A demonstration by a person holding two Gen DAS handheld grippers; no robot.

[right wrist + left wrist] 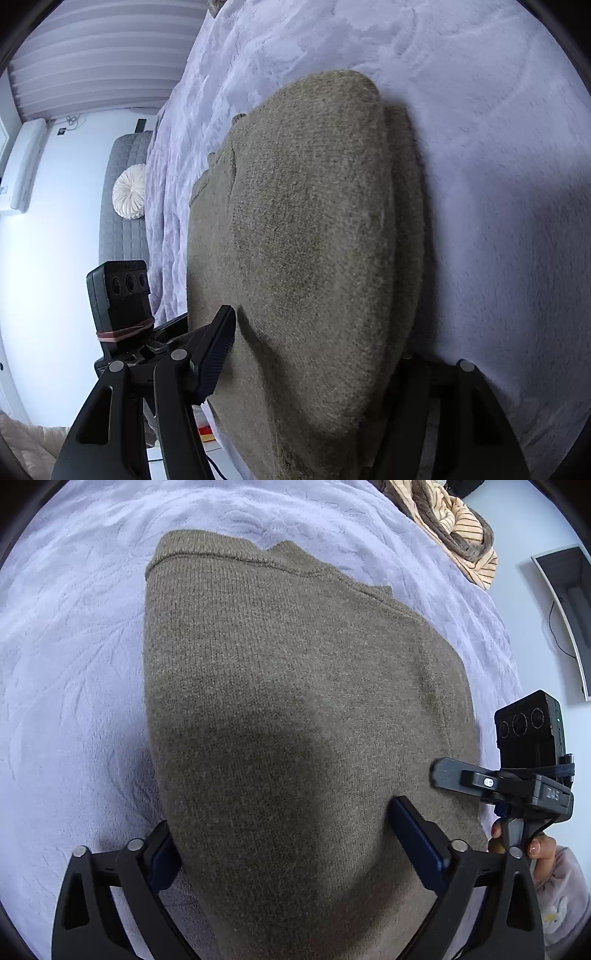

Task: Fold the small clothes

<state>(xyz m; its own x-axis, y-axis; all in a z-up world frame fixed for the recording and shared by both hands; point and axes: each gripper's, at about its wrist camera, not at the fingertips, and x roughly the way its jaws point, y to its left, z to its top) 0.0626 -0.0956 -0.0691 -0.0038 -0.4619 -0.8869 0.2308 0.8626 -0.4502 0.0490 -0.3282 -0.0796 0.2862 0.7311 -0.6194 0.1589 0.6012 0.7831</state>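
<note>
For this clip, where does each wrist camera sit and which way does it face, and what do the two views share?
Left wrist: sits on the left gripper, looking down along its open fingers at the folded brown knit sweater on the lavender blanket; the right gripper and the person's fingers show at right.
Right wrist: sits on the right gripper, looking along the bed edge across the sweater; its fingers straddle the garment, and the left gripper's camera unit shows at left.
Shared: the sweater, the blanket, and each other's gripper.
</note>
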